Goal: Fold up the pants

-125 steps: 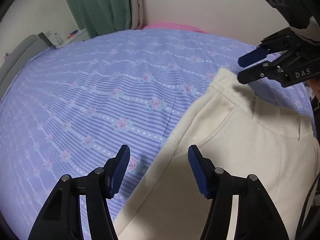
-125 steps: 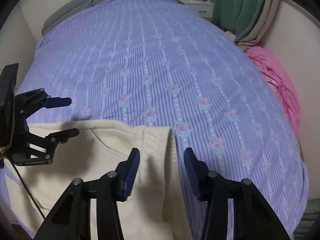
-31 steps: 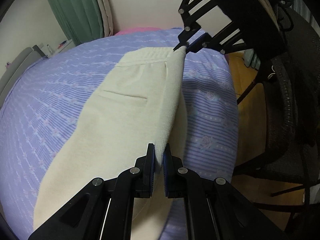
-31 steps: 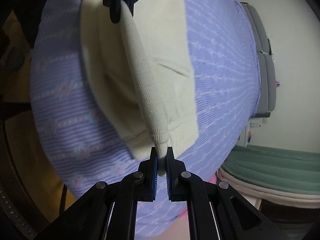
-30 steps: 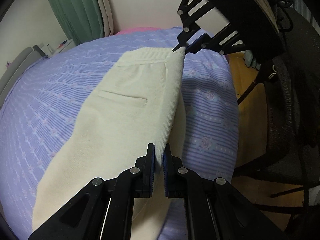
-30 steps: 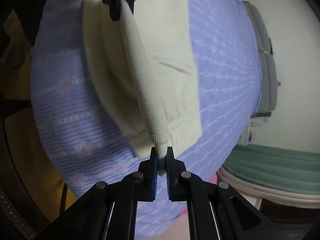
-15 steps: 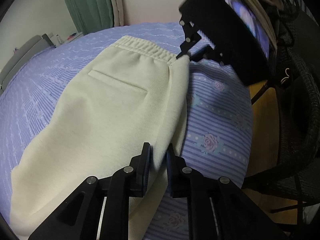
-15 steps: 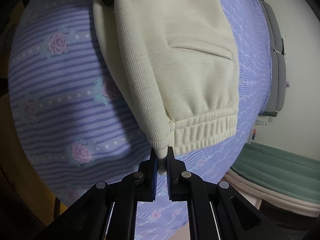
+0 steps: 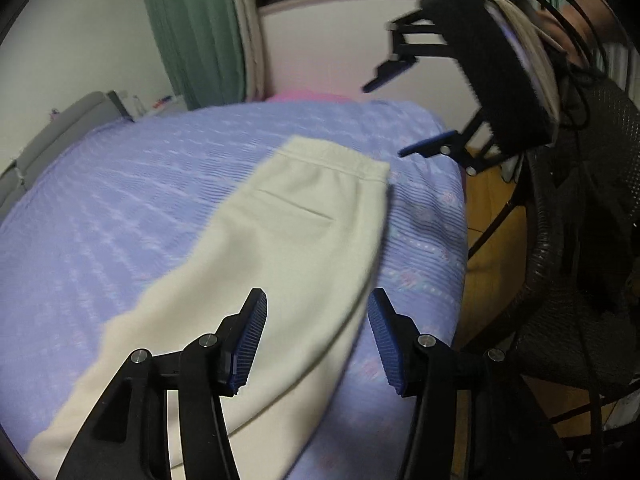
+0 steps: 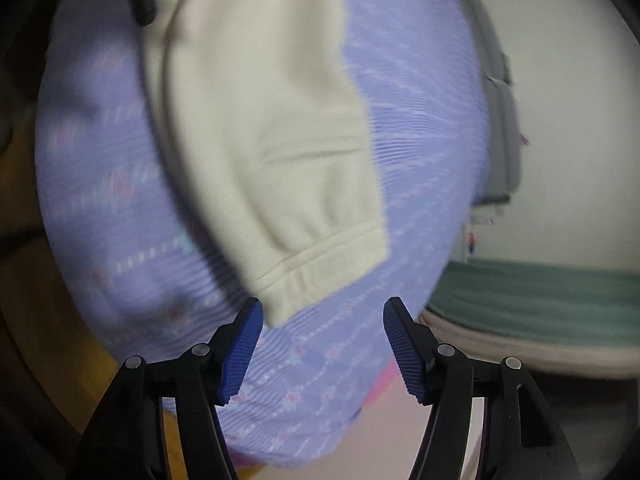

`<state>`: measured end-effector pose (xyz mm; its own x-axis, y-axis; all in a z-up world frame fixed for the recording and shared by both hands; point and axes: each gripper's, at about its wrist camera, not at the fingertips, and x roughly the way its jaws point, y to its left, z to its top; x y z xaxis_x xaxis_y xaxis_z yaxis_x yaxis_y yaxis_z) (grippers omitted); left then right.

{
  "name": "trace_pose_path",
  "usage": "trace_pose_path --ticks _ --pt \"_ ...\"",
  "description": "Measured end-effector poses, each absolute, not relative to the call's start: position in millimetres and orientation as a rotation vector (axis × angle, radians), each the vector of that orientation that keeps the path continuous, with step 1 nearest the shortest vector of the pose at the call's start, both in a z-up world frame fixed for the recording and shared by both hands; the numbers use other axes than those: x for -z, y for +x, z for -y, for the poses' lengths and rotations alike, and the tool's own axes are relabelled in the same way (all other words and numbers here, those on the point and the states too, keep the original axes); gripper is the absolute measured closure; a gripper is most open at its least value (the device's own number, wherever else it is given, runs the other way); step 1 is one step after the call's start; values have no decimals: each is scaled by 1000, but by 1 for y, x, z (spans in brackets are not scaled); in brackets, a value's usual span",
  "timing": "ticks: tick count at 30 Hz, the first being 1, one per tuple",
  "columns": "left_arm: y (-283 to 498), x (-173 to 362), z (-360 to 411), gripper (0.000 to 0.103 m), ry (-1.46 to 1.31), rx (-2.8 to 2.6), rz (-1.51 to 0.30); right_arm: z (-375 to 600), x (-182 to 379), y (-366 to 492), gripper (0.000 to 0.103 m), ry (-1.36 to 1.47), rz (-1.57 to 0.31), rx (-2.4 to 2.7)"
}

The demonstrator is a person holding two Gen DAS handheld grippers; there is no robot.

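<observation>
Cream pants (image 9: 288, 248) lie folded lengthwise on the purple striped bedsheet (image 9: 120, 208), waistband (image 9: 332, 158) at the far end, back pocket slit facing up. My left gripper (image 9: 316, 340) hovers above the pants near their right edge, jaws opening, with nothing pressed between the pads. In the right wrist view the same pants (image 10: 260, 128) lie flat with the waistband (image 10: 320, 260) nearest. My right gripper (image 10: 322, 346) hangs just off the waistband corner, jaws opening, free of the cloth. It shows in the left view as the right gripper (image 9: 404, 116), up above the bed's far corner.
A dark wicker chair (image 9: 568, 280) stands right of the bed over a wooden floor (image 9: 492, 208). A pink cloth (image 9: 308, 96), green curtain (image 9: 196, 28) and white wall lie beyond the bed. A grey headboard (image 10: 496, 120) runs along one side. The person's head is at the upper right.
Both grippers let go of the pants' folded edge, opened, and pulled up and away. The lifted edge dropped, so the pants now lie flat on the sheet.
</observation>
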<state>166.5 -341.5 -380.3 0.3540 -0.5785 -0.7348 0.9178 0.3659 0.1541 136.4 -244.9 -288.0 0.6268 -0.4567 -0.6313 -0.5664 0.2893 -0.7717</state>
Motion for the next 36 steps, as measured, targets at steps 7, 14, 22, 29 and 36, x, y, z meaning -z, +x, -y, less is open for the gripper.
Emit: trace_pose_path --ticks 7,14,22,29,36 --pt "212 323 217 46 539 823 -668 151 222 159 40 -1092 -852 59" --pt "281 303 68 46 457 527 -692 30 197 227 40 -701 -773 121" --pt "369 331 -100 44 341 302 -710 -139 228 312 40 -531 -736 88" --pt "443 376 -166 44 359 320 -729 -240 277 370 40 -453 -798 120" --pt "485 404 -216 44 305 344 -775 -280 311 401 40 -243 -913 169"
